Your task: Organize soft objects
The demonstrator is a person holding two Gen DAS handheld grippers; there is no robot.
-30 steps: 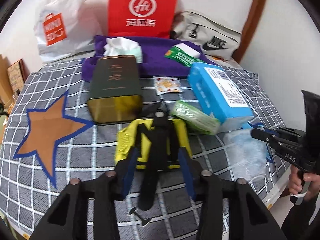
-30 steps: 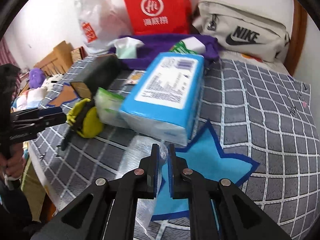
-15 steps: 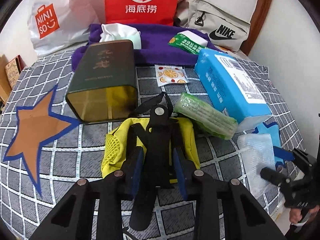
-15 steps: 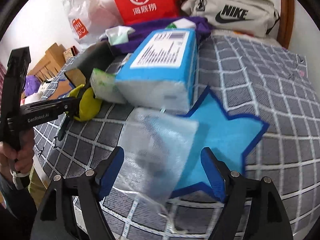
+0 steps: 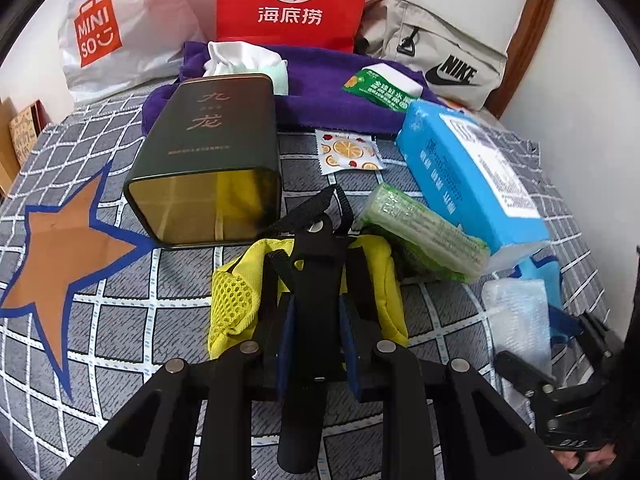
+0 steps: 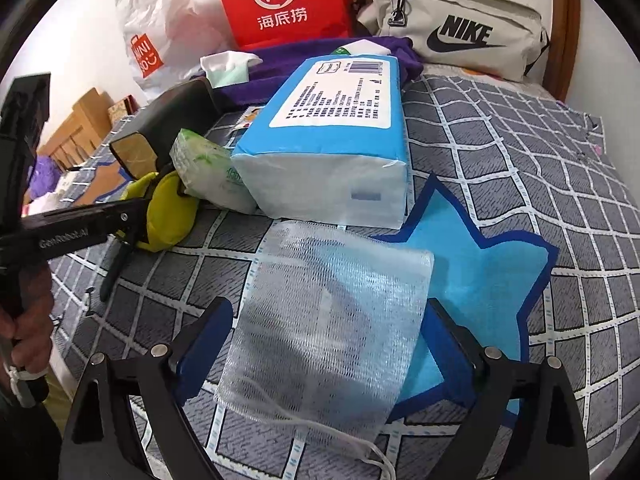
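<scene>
1. Left wrist view: the left gripper (image 5: 316, 336) is closing on the black strap (image 5: 316, 280) of the yellow mesh pouch (image 5: 236, 304), which lies near the bed's front edge, just before the dark tin (image 5: 208, 168). The pads look pressed against the strap.
2. Right wrist view: the right gripper (image 6: 328, 344) is opening, jaws wide around the white mesh bag (image 6: 332, 312), which rests partly over the blue star patch (image 6: 488, 276) near the front edge, untouched by the pads.
3. My guess: sorting has barely begun; tissue packs and the rest sit mixed together.
</scene>
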